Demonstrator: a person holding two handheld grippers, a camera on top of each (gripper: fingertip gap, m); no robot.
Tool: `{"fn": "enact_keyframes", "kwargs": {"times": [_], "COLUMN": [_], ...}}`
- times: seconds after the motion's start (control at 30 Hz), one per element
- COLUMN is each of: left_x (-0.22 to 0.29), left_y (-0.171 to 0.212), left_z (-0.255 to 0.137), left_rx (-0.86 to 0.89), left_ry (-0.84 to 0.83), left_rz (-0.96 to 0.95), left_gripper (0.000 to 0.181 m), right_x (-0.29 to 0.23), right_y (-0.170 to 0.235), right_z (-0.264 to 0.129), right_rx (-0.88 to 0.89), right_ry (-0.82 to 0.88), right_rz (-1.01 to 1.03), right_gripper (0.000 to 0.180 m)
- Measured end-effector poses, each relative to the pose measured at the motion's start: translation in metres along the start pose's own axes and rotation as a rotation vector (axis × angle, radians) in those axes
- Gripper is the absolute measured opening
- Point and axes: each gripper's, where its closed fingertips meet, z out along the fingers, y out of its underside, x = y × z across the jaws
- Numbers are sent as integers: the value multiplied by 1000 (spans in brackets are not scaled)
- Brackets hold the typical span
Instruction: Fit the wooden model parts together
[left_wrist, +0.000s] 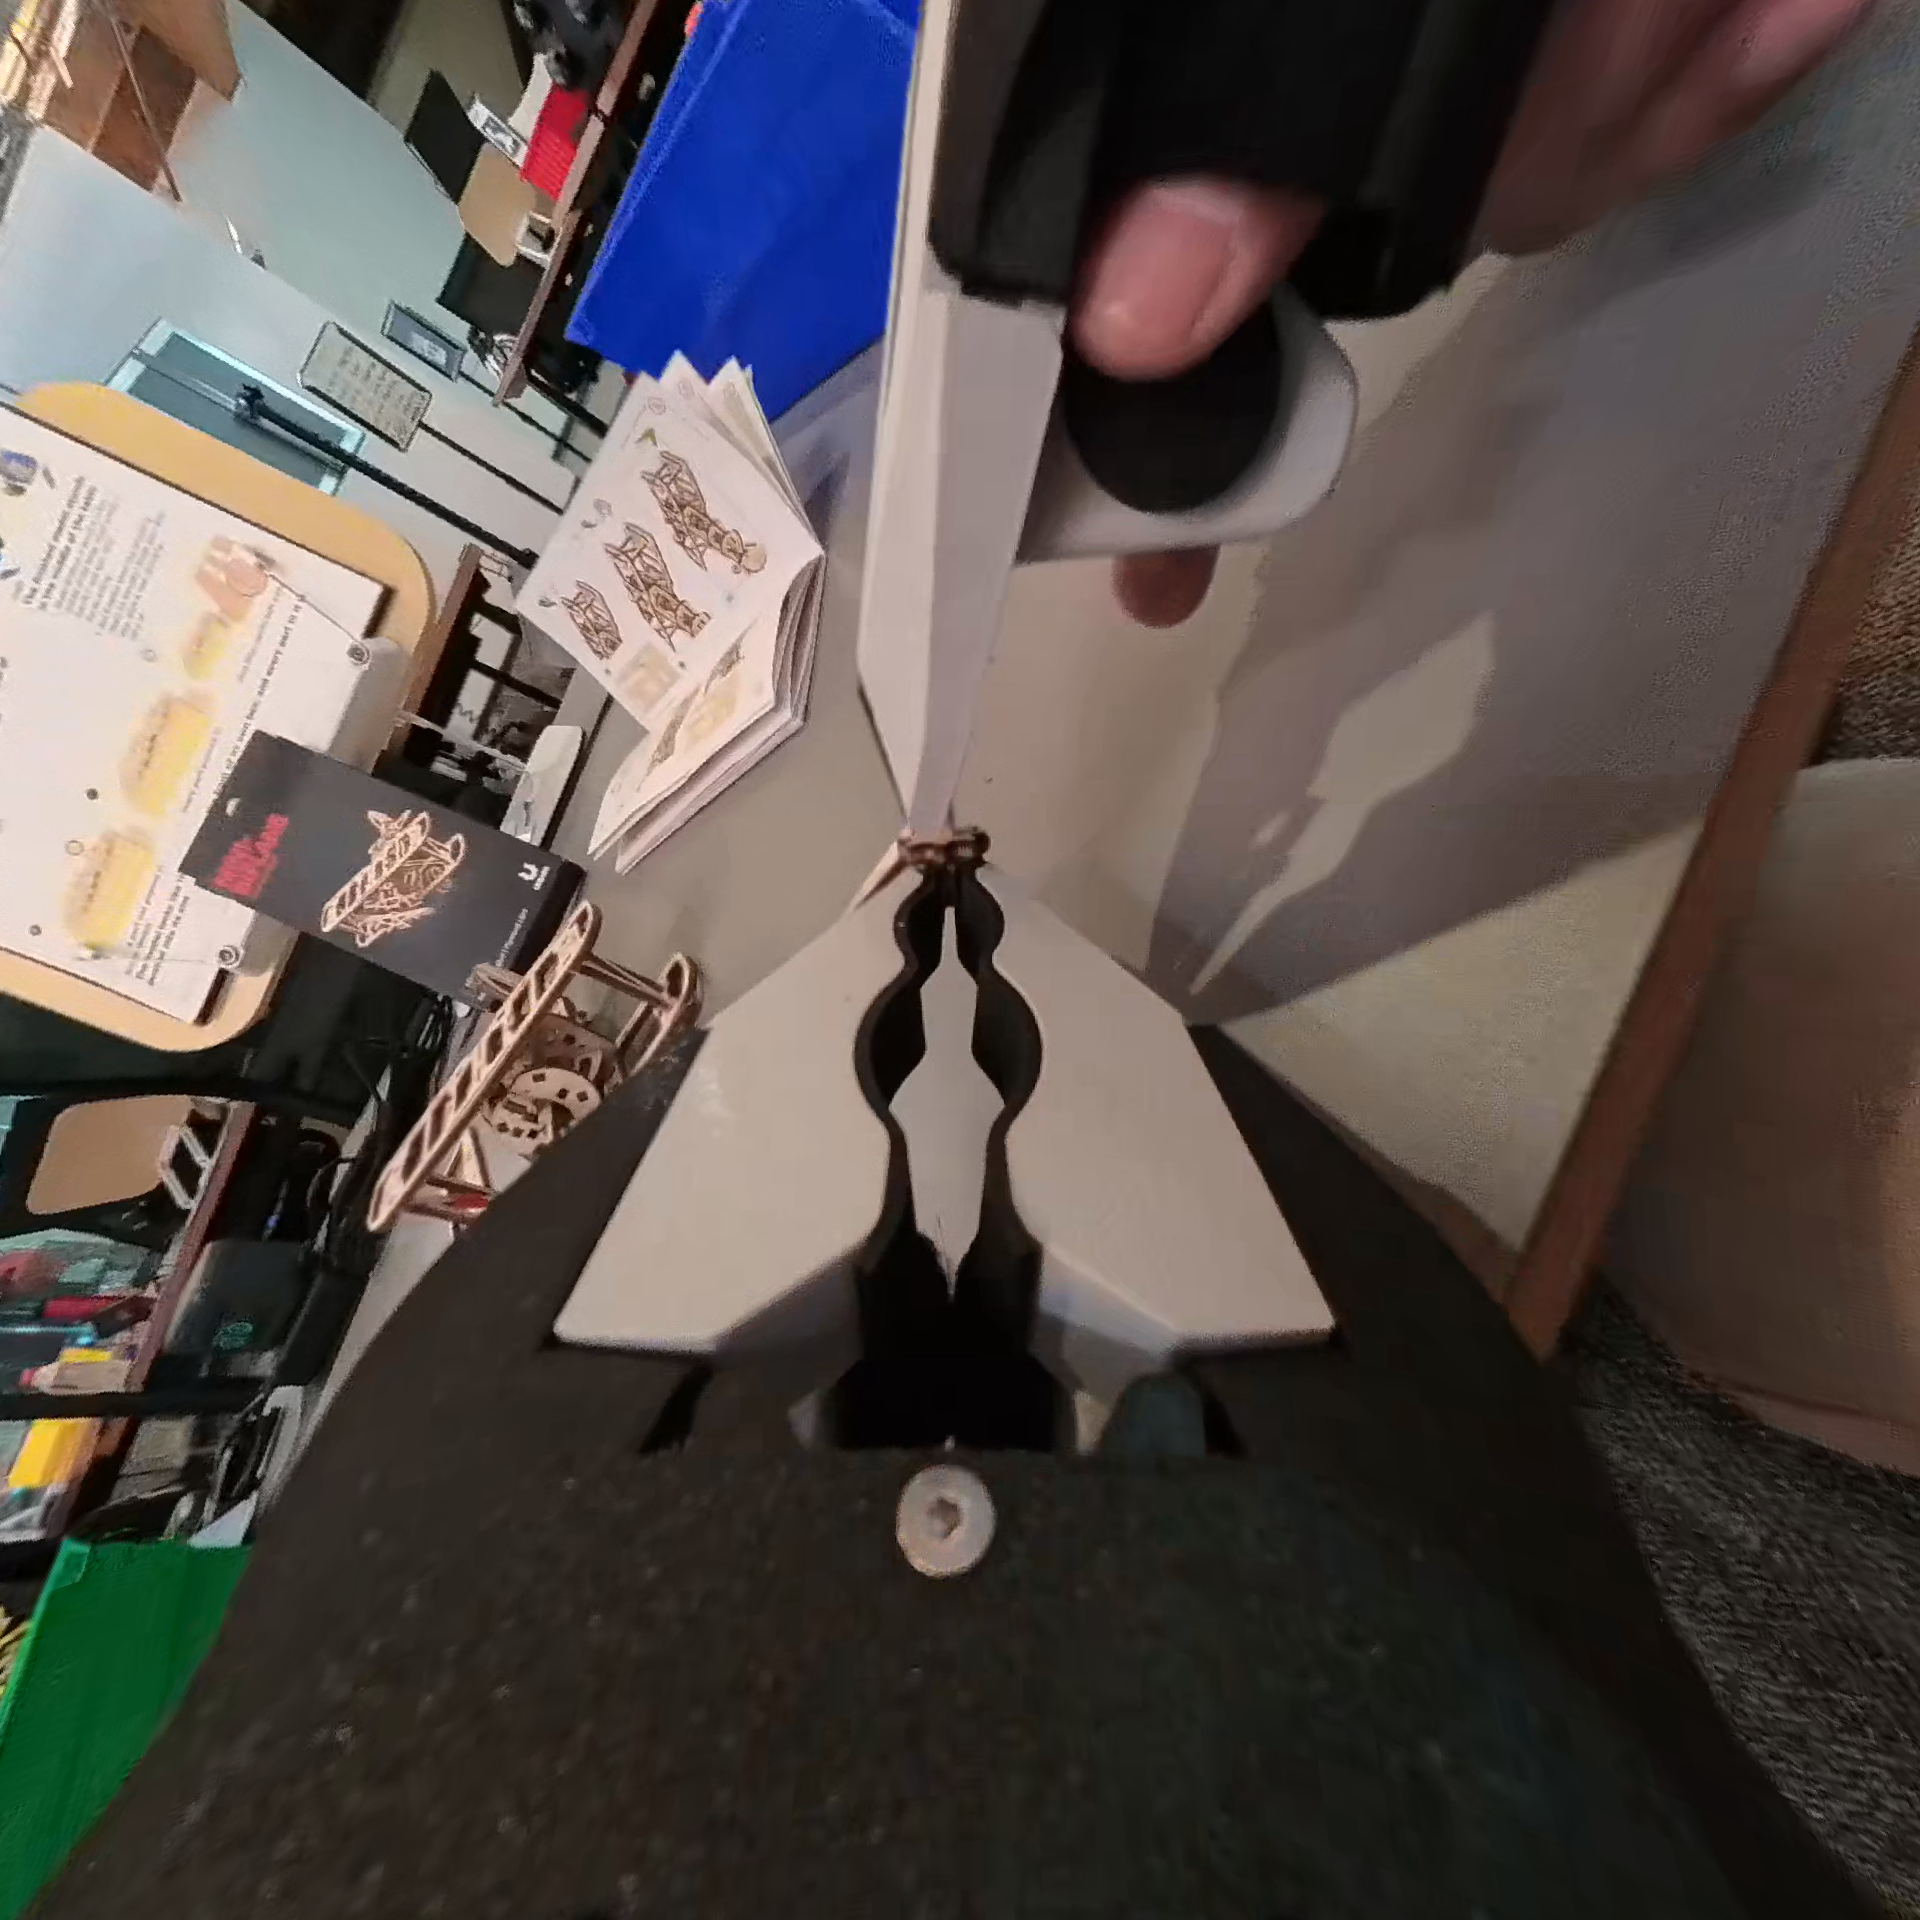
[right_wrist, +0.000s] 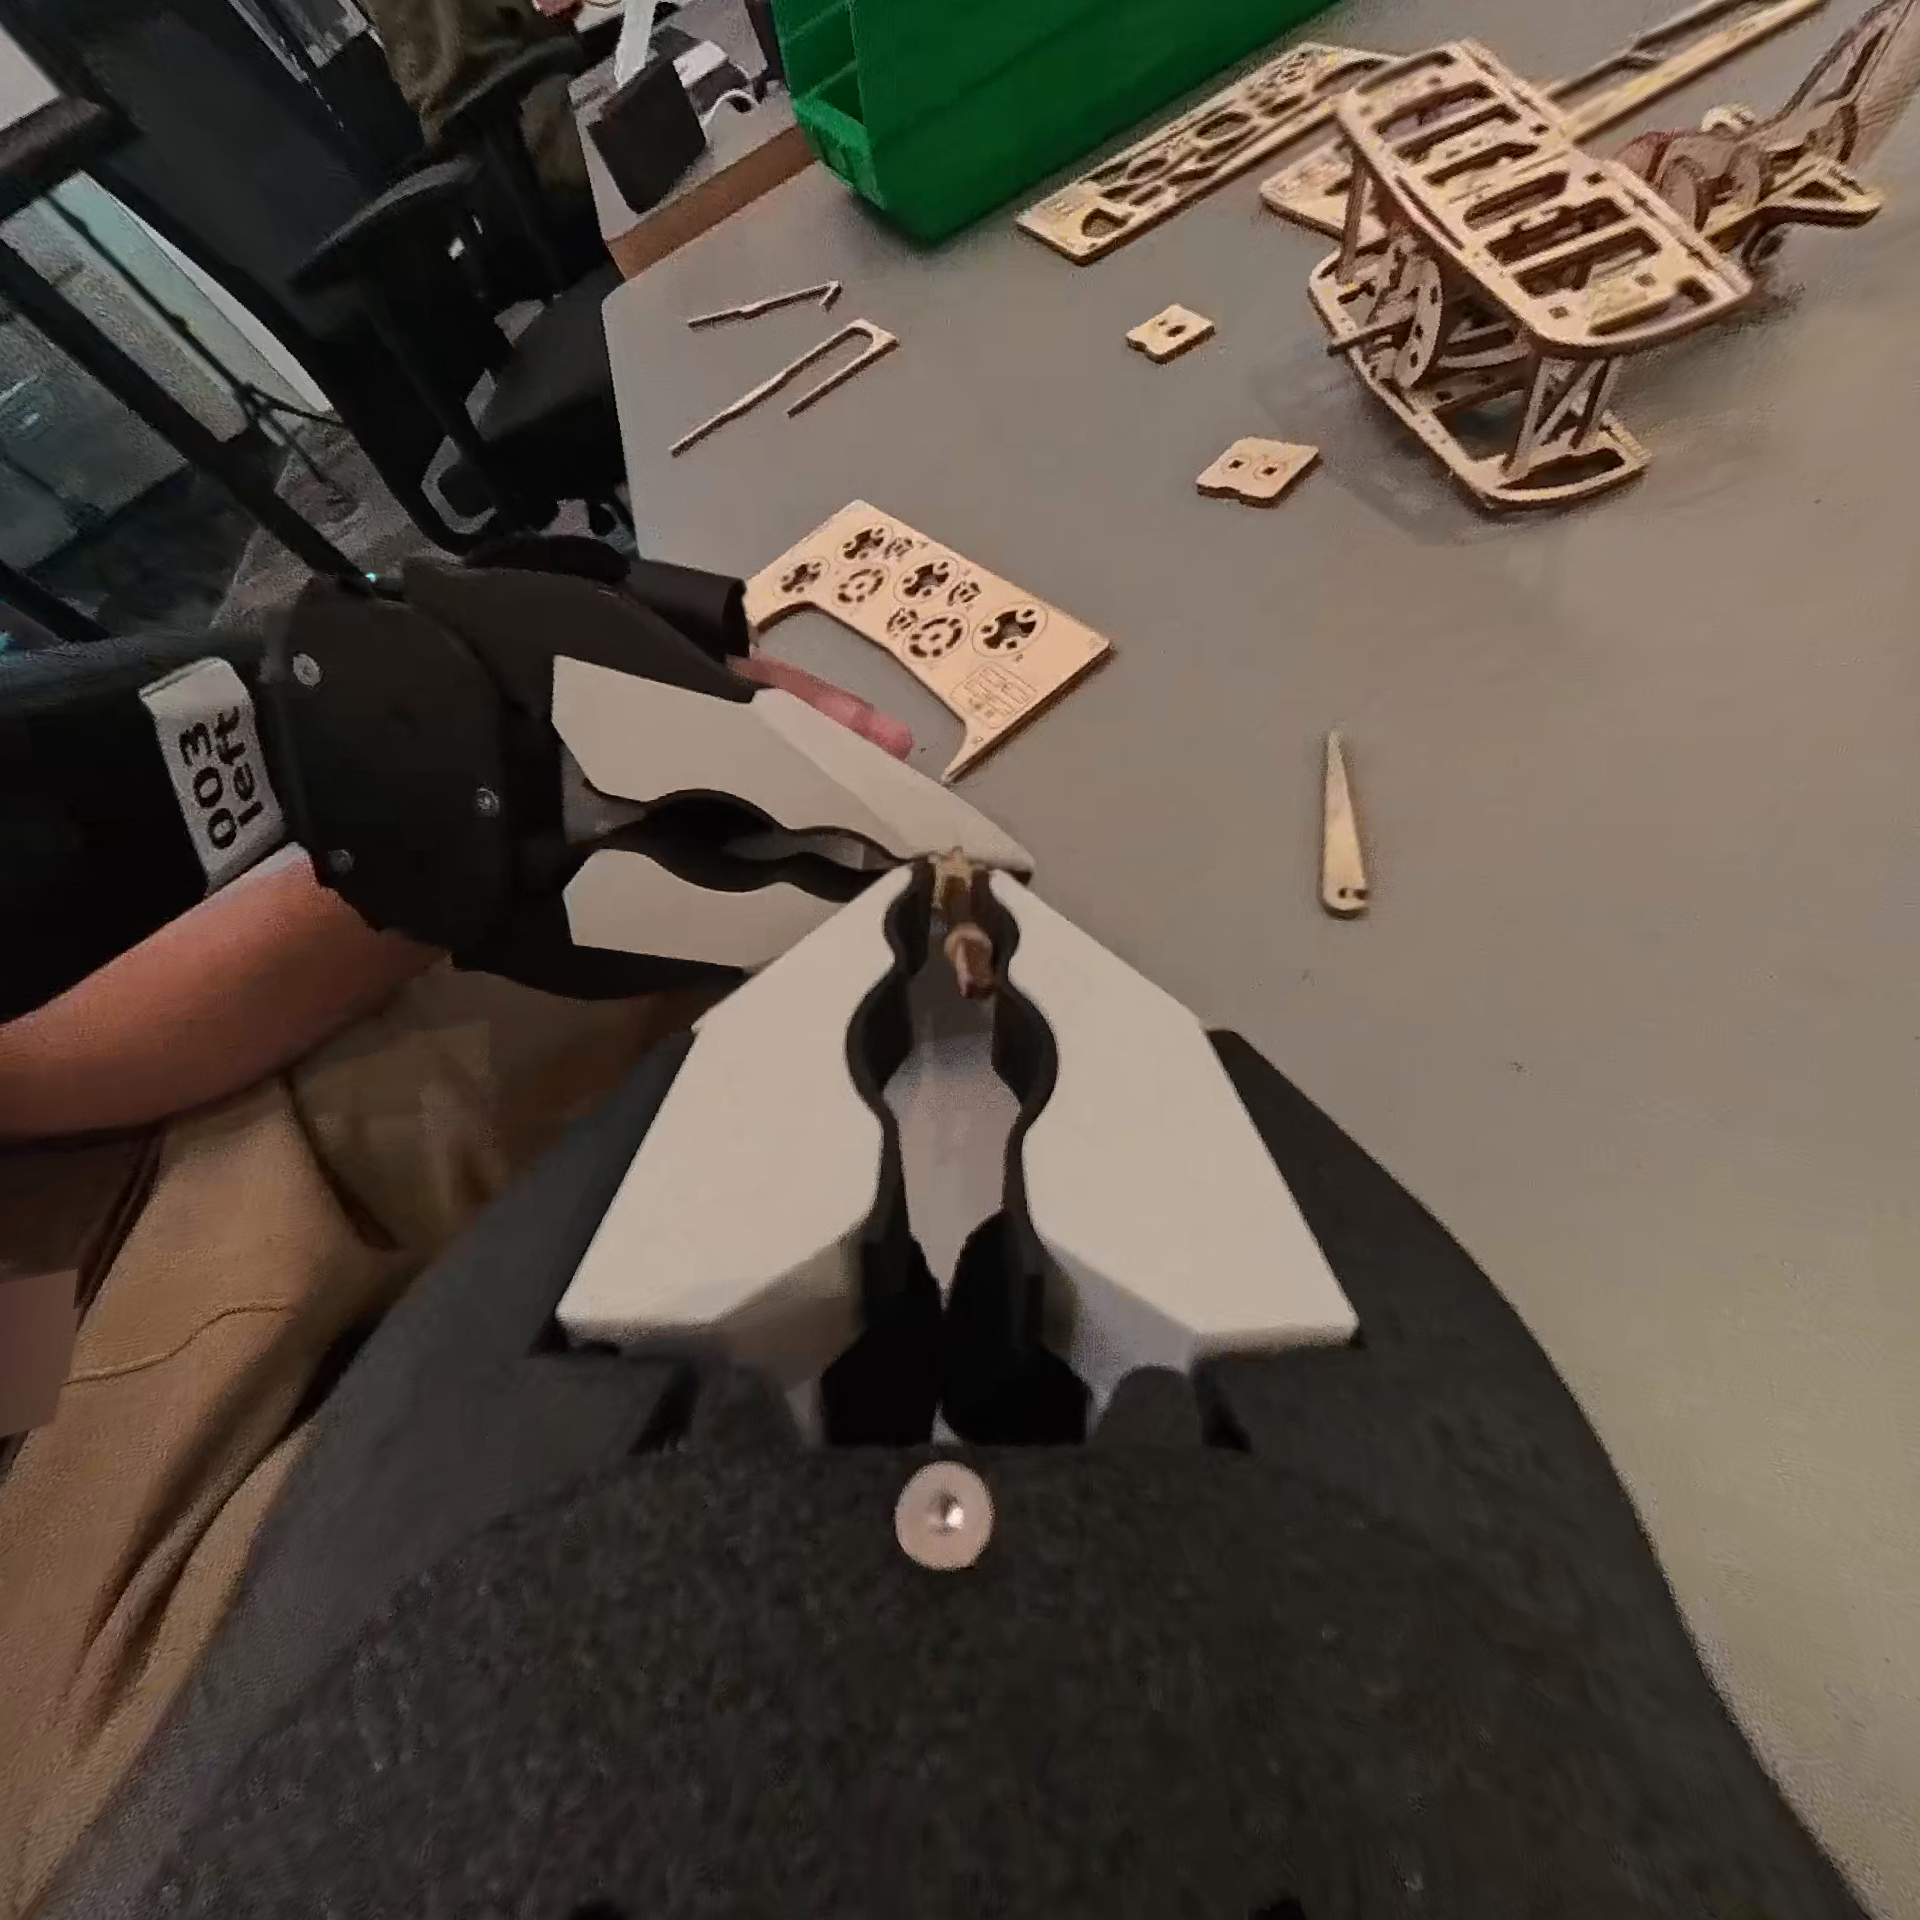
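My left gripper (left_wrist: 943, 864) is shut on a tiny wooden part (left_wrist: 943, 850) at its fingertips. My right gripper (right_wrist: 951, 878) is shut on a small wooden peg piece (right_wrist: 961, 935), which sticks back between its fingers. The two grippers meet tip to tip above the grey table (right_wrist: 1455, 935); the right gripper comes down from the top in the left wrist view (left_wrist: 935, 665), the left gripper comes in from the left in the right wrist view (right_wrist: 727, 790). The part-built wooden biplane model (right_wrist: 1507, 301) stands at the far right, and also shows in the left wrist view (left_wrist: 520, 1060).
A punched wooden sheet (right_wrist: 935, 623), two small square plates (right_wrist: 1255, 470), a tapered sliver (right_wrist: 1340, 831), thin sticks (right_wrist: 790, 374) and part frames (right_wrist: 1174, 177) lie on the table. A green bin (right_wrist: 987, 94) stands at the back. An open instruction booklet (left_wrist: 686, 592) and a black box (left_wrist: 384, 873) sit left. The tips of both grippers are at nearly the same place. The part-built wooden biplane model (right_wrist: 1507, 301) is about 15 cm from my left fingertips. My left wrist view (left_wrist: 553, 986) looks at it from another angle.
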Motion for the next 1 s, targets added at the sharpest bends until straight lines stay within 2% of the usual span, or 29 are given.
{"fn": "enact_keyframes", "kwargs": {"times": [0.27, 0.33, 0.53, 1.0], "left_x": [0, 0, 1, 9], "left_y": [4, 2, 2, 2], "left_z": [20, 21, 27, 24], "left_rx": [-31, -33, -82, -76], "left_ry": [-39, -39, 1, 36], "left_rz": [87, 58, -29, 4], "left_gripper": [0, 0, 0, 0], "right_x": [18, 19, 25, 22], "right_y": [9, 7, 8, 17], "right_z": [-1, -2, -3, -1], "right_rx": [-22, -7, -7, -75], "right_ry": [-42, -62, -37, -101], "right_rz": [142, 180, 219, 253], "right_gripper": [2, 2, 2, 2]}}
